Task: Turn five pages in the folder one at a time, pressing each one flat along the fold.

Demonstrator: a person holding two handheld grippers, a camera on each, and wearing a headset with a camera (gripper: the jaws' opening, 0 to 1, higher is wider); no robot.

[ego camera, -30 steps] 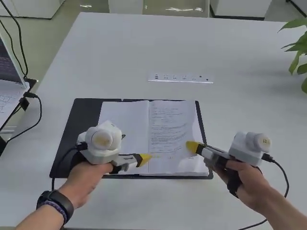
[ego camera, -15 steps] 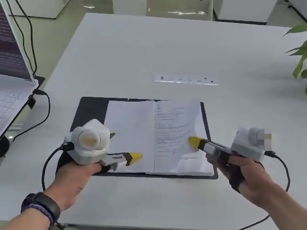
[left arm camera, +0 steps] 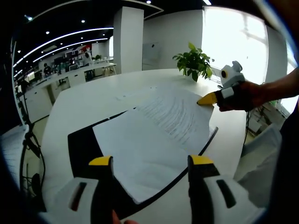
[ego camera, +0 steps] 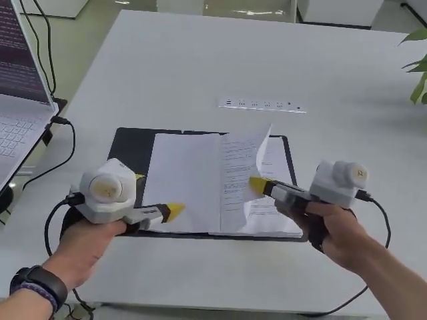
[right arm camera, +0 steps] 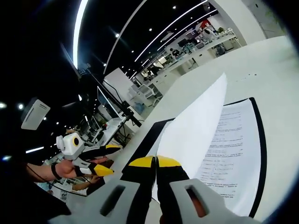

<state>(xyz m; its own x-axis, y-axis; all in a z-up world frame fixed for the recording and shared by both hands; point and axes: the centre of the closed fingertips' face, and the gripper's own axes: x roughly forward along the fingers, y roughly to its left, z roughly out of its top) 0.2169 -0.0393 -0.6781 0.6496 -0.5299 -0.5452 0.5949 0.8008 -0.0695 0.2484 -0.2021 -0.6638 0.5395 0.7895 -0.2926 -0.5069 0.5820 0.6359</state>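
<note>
Laptop (ego camera: 20, 80) near folder (ego camera: 130, 150), power strip (ego camera: 262, 105) beyond, right tongs (ego camera: 257, 185) pinching page (ego camera: 240, 163)

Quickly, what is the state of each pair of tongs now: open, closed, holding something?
Left tongs: open, holding nothing.
Right tongs: closed on the lifted page.

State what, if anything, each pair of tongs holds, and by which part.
The right tongs grip a printed page by its free outer edge, raised off the folder. The left tongs are open, holding nothing.
</note>
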